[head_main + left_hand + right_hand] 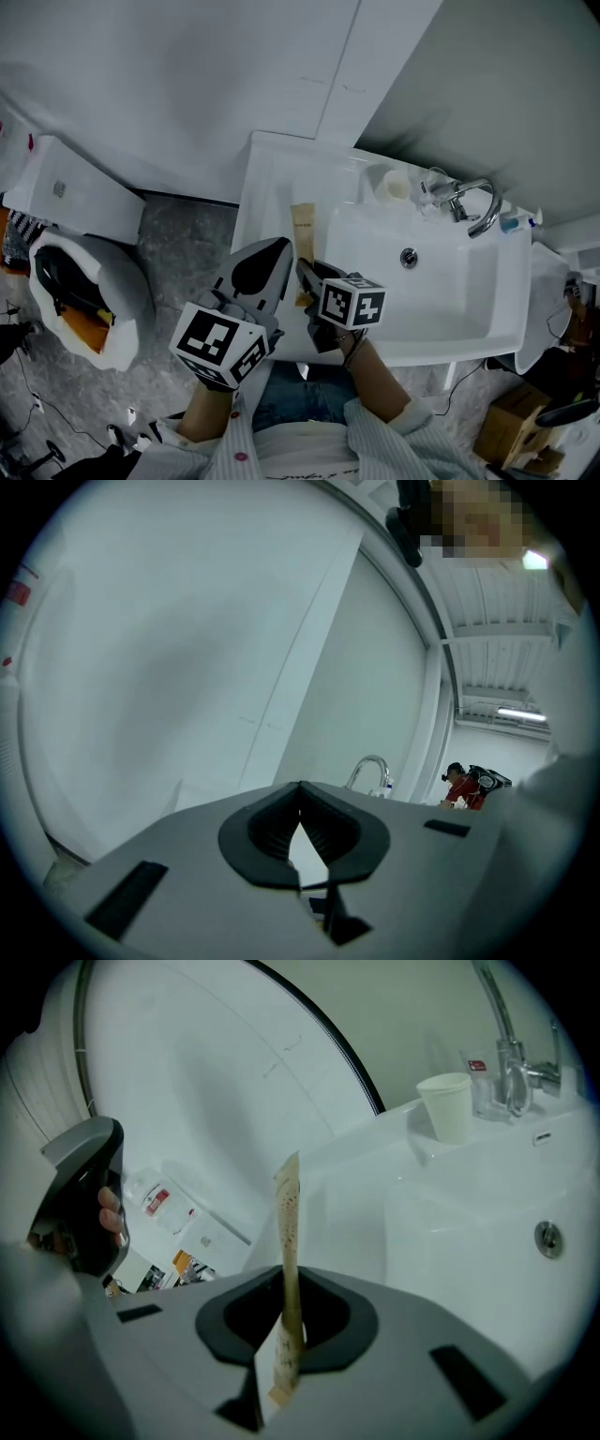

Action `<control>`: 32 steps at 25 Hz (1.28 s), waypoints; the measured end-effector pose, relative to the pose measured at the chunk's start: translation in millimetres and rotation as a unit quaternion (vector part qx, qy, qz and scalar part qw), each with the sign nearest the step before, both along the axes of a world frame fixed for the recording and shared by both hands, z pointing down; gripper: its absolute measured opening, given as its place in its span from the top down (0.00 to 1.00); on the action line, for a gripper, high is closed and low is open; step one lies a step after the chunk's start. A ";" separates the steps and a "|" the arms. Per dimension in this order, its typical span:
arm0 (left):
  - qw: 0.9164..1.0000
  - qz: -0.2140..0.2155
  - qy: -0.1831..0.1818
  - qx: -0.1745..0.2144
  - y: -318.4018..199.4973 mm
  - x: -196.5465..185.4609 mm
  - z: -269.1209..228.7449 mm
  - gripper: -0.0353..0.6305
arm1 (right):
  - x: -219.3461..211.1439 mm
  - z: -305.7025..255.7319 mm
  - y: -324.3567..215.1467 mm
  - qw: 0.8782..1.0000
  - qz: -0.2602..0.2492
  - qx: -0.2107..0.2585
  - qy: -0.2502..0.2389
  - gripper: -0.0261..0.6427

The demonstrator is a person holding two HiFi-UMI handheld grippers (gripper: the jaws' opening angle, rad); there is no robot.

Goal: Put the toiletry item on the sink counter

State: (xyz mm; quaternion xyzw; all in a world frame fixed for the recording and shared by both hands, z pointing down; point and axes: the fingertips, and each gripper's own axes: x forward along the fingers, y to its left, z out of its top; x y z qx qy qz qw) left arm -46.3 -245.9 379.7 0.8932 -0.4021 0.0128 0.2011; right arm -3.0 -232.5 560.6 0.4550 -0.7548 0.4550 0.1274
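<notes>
At the far left, on the floor, a white box [75,197] stood against the wall, and just in front of it sat a bin lined with a white bag [131,305]; inside the bin lay dark things and an orange one [84,328], too blurred to name. Right of the bin came the left claw [300,794], held out low in front of the person, its tips together with nothing between them. Just beside it, the right claw [289,1312] was clamped on the near end of a flat tan packet [303,230]. The packet stood edge-on between the pads and reached away from the person over the left strip of the white table [272,178], close beside the basin. Whether its far end touched the table could not be told. Further right, the basin [450,291] was sunk into the table, with a round metal drain [409,256] near the middle of its floor. On the back ledge of the table, behind the basin, a white paper cup [394,186] stood upright, its inside showing only pale. Just right of the cup stood a clear glass [433,180], what it held too small to make out, and next to it the curved metal tap [478,208]. Beyond the tap, at the right end of the ledge, lay a small blue-tipped item [516,222].
</notes>
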 end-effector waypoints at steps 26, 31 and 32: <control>1.000 -0.007 -0.001 -0.018 0.4 -8.0 16.0 0.92 | -19.8 45.0 18.9 0.997 -0.049 -0.058 0.026 0.82; 1.000 -0.006 0.000 -0.015 3.2 -9.7 15.8 0.92 | -23.0 44.8 20.6 0.996 -0.062 -0.049 0.048 0.78; 1.000 -0.006 0.000 -0.015 3.7 -10.1 15.6 0.92 | -23.3 44.8 20.9 0.996 -0.064 -0.047 0.052 0.77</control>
